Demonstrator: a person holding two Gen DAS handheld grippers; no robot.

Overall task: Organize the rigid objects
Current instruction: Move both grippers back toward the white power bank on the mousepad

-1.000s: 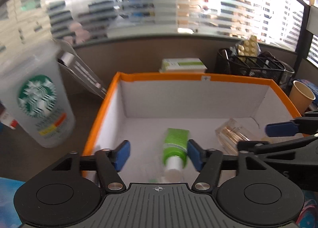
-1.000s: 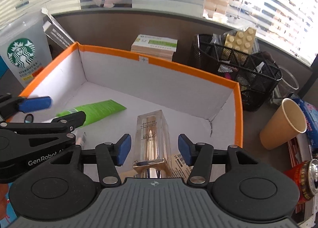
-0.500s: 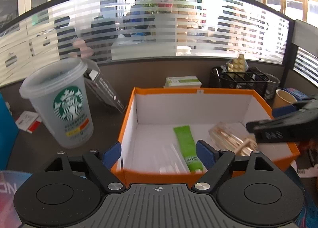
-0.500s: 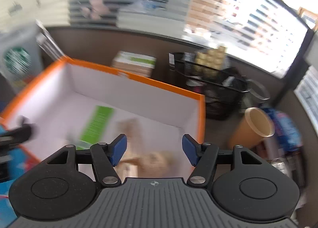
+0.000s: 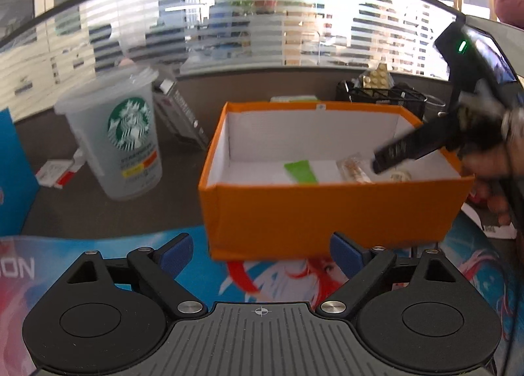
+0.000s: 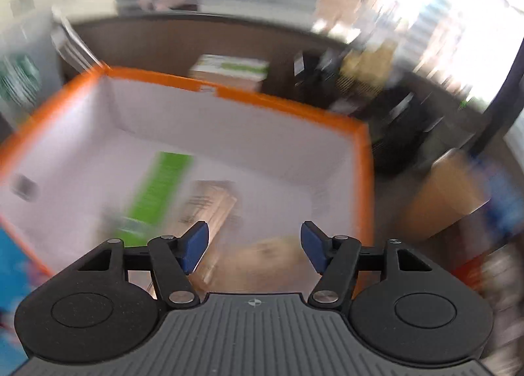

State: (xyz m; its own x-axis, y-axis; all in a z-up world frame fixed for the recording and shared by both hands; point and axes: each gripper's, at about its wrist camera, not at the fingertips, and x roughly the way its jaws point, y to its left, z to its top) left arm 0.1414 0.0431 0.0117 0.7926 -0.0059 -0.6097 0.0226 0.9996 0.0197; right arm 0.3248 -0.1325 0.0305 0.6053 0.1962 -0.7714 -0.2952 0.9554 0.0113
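Left gripper (image 5: 260, 253) opening, nothing between jaws, near side of orange cardboard box (image 5: 327, 212). Right gripper (image 6: 254, 245) opening over box, nothing gripped. Green flat tube (image 5: 301, 171), clear plastic case (image 5: 353, 169) lie inside. My risk: right-view blur, fast swing clips box wall, shifts contents.

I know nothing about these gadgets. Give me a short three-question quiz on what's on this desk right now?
1. True or false: the green tube lies inside the orange box.
2. Which side of the box is the Starbucks cup on in the left wrist view: A left, B right, C inside?
3. Fill in: the left hand-held gripper holds ____.

Key: 1 true; 2 A; 3 nothing, its jaws are opening.
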